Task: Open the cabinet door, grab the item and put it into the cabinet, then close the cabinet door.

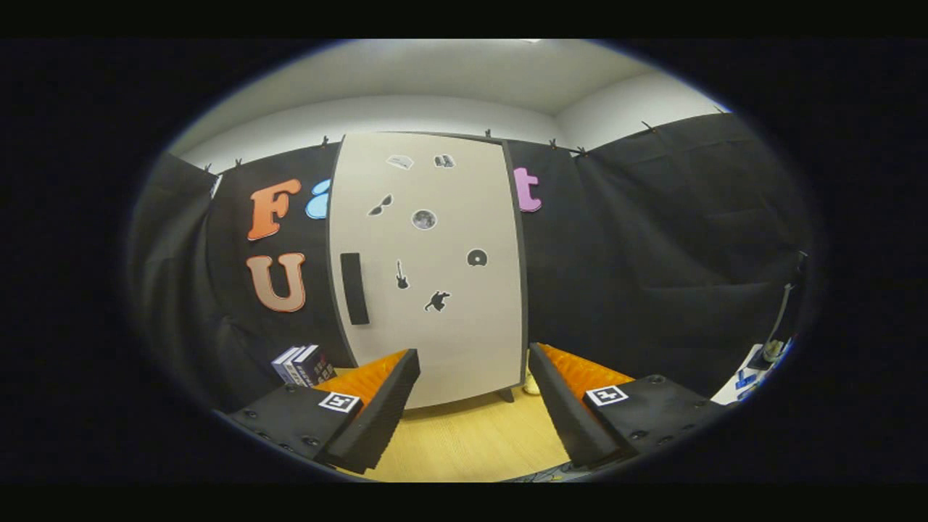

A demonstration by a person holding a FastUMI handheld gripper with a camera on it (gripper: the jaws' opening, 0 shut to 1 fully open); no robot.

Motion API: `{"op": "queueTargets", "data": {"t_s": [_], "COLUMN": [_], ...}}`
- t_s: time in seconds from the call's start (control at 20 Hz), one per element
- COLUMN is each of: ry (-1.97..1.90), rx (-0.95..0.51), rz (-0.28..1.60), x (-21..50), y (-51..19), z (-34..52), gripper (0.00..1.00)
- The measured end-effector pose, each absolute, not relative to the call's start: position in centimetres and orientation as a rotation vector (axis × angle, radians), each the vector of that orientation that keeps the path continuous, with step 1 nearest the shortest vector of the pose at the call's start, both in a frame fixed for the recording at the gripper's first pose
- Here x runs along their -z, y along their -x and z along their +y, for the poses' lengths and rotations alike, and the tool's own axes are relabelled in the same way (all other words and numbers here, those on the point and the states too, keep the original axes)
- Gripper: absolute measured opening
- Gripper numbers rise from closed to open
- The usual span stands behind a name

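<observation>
Cabinet [435,268] stands upright on the wooden counter [471,442], its pale door [449,341] closed and facing the camera, with black cloth walls behind and to both sides of it. Small dark stickers [424,219] are scattered across the door, and a dark vertical handle [354,288] sits near the door's left edge. A short foot [505,394] shows under the cabinet's lower right corner, with a small pale object [532,384] just beside it that is too small to make out. Books [304,365] stand on the counter just left of the cabinet's base. Fingers of the gripper [475,406] are spread wide apart with nothing between them, pointing at the cabinet's lower part, well short of the door and apart from the handle.
</observation>
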State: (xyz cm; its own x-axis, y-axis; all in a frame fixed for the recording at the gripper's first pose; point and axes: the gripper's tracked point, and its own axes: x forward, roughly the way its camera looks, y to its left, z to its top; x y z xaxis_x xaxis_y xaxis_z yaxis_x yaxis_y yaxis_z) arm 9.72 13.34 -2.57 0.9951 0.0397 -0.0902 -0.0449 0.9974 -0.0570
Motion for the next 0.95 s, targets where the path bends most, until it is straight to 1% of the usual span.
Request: {"op": "queueTargets", "data": {"t_s": [0.95], "ry": [0.060], "rx": [-0.036], "rz": [0.089], "x": [3.03], "y": [-9.27], "z": [13.47], "gripper": [0.98]}}
